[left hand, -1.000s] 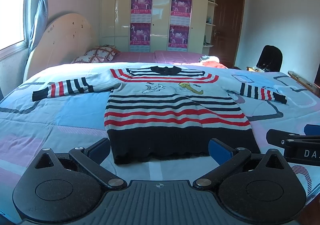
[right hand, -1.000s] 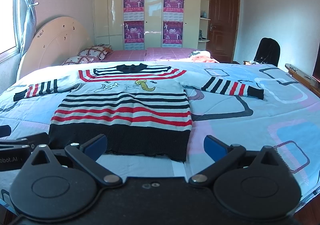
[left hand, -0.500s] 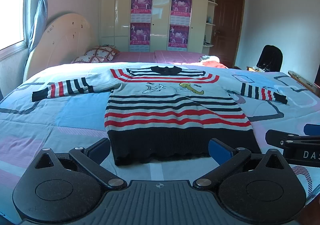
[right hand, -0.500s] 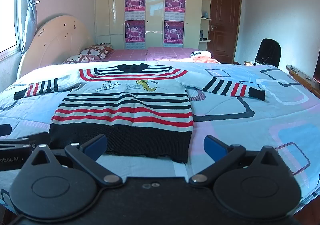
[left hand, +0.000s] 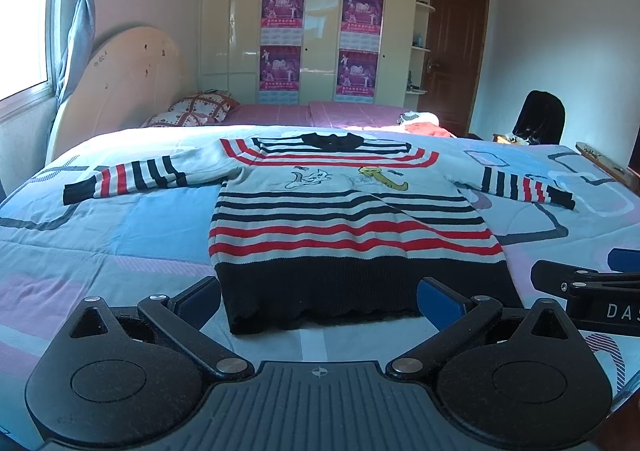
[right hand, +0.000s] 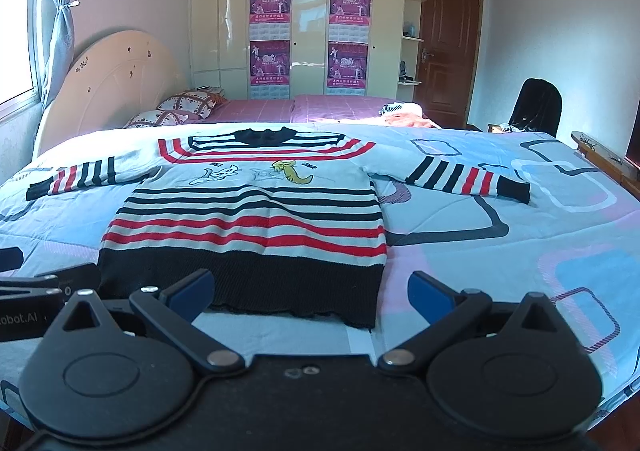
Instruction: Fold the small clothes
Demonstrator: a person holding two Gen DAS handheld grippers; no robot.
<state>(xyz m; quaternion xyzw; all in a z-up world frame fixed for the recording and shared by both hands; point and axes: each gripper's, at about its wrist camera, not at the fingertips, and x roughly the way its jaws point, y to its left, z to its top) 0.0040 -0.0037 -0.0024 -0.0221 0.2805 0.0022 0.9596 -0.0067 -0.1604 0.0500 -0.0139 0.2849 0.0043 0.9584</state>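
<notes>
From the left wrist, the striped sweater (left hand: 344, 227) (black hem, red and black bands, cartoon print) lies flat on the bed (left hand: 120, 235), sleeves spread, hem near the front edge just ahead of the left tool (left hand: 318, 297), spread wide and empty. From the right wrist, the sweater (right hand: 248, 219) sits ahead-left of the right tool (right hand: 310, 289), likewise wide open, holding nothing; pillows (right hand: 180, 109) lie near the headboard.
</notes>
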